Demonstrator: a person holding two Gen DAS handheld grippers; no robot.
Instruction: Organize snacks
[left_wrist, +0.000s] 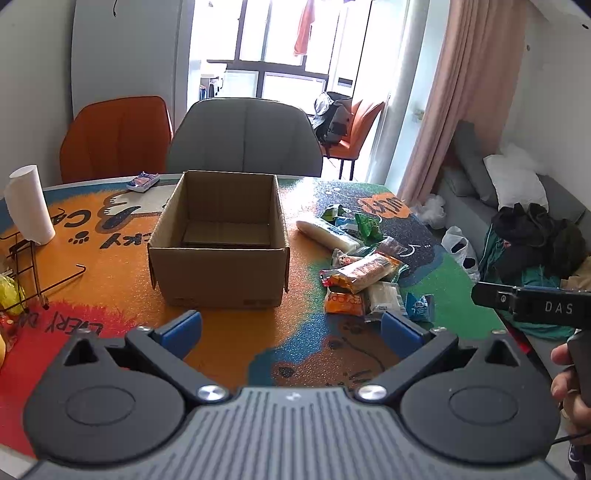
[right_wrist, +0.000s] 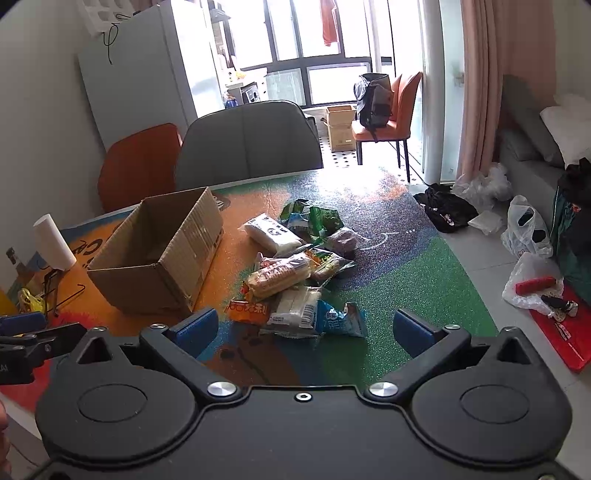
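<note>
An open, empty cardboard box (left_wrist: 218, 240) stands on the colourful table mat; it also shows in the right wrist view (right_wrist: 162, 254). A heap of snack packets (left_wrist: 362, 269) lies to its right, also in the right wrist view (right_wrist: 295, 273): a long white pack (left_wrist: 327, 230), an orange-brown biscuit pack (right_wrist: 279, 277), a white pack (right_wrist: 295, 310), a small blue packet (right_wrist: 341, 319), green bags (right_wrist: 314, 218). My left gripper (left_wrist: 291, 328) is open and empty, in front of the box. My right gripper (right_wrist: 306, 328) is open and empty, just short of the heap.
A paper towel roll (left_wrist: 29, 205) and a wire rack (left_wrist: 33, 273) stand at the table's left. A small snack pack (left_wrist: 143, 181) lies at the far edge. A grey chair (left_wrist: 243, 138) and an orange chair (left_wrist: 114, 136) stand behind. Bags litter the floor (right_wrist: 528, 229) at right.
</note>
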